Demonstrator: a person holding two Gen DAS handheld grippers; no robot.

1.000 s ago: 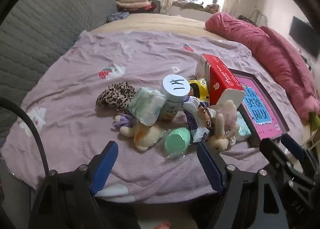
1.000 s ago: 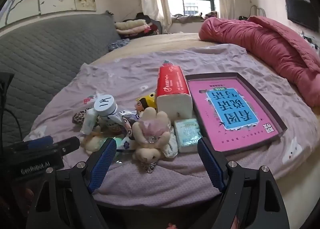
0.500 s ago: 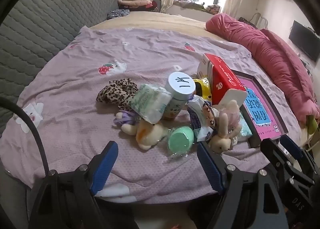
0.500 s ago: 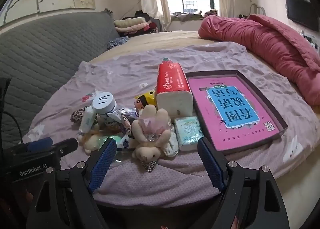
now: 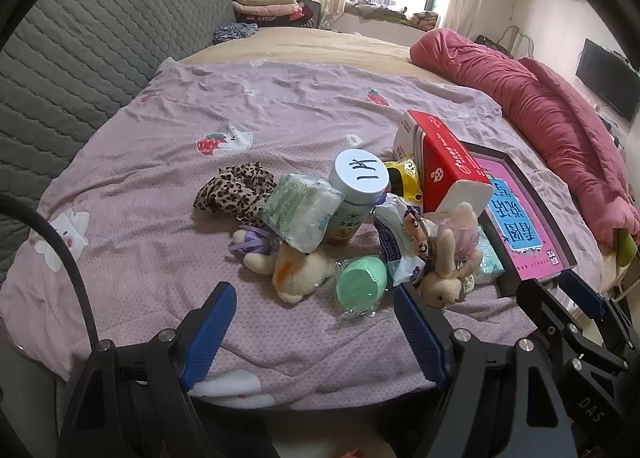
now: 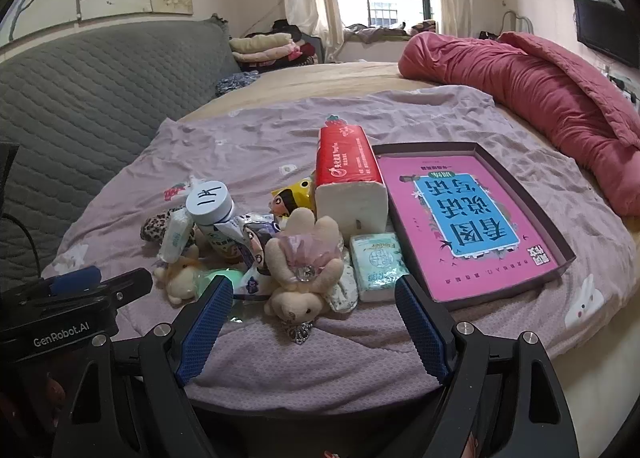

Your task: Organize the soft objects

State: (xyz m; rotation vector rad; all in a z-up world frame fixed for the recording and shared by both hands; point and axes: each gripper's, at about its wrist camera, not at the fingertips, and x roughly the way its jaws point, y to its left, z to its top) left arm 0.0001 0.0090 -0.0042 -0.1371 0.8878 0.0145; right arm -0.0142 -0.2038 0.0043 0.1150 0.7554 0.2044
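A heap of soft goods sits low and centre in both wrist views on a bed covered by a lilac strawberry-print sheet point(image 5: 168, 194), with the left hand-held gripper point(image 5: 314, 328) and right hand-held gripper point(image 6: 314, 322) both spread wide and empty just short of it. Nearest the right one lies a cream plush rabbit with a pink gauze bow point(image 6: 306, 278), light and squashy, probably best pinched across its body. A second cream plush toy point(image 5: 296, 270) lies under a white tissue pack point(image 5: 302, 214), which is likely to slide off if the toy is pulled. A hard blue-lidded bottle point(image 5: 358, 188), a green cup in clear wrap point(image 5: 360, 284) and a red-topped tissue brick point(image 6: 350, 182) crowd the pile; a dark tray lined with a pink printed sheet point(image 6: 568, 254) lies at right.
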